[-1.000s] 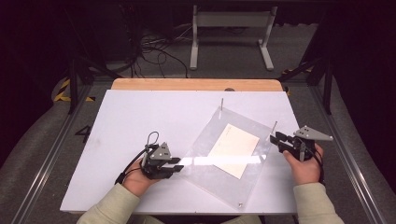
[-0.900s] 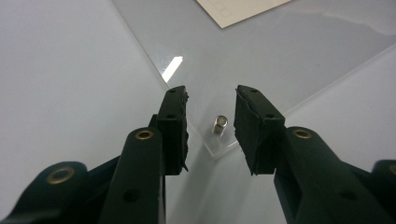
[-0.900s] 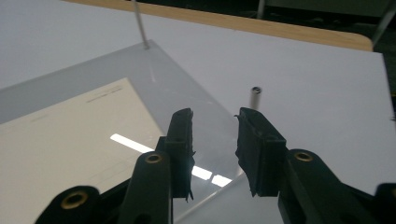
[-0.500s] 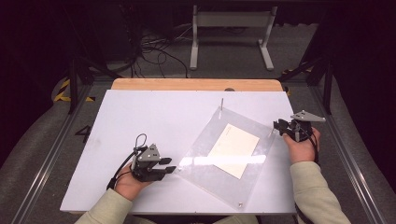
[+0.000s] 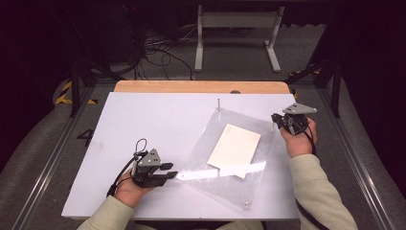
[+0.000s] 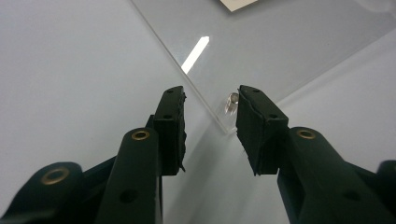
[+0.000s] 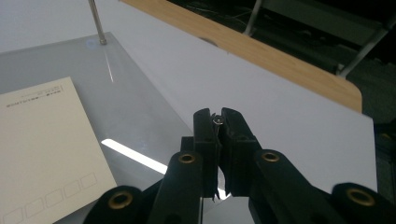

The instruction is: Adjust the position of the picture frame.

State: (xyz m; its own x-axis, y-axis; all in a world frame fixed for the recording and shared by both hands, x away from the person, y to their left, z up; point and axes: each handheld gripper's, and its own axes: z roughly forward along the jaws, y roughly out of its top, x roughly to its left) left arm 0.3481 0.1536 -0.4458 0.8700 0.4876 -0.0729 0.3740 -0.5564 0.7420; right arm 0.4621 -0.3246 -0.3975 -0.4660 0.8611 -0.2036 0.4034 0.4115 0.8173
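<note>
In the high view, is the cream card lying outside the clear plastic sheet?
No, the cream card lies within the outline of the clear plastic sheet, near its middle, on the white table.

A: Is anything showing readable writing?

B: Only the cream card (image 7: 44, 154) at the left of the right gripper view is carrying print: a short dark line along its upper edge, too small to be making out, and a row of empty outlined boxes near its lower corner.

A: And from above?

B: The card (image 5: 234, 149) is looking blank there.
</note>
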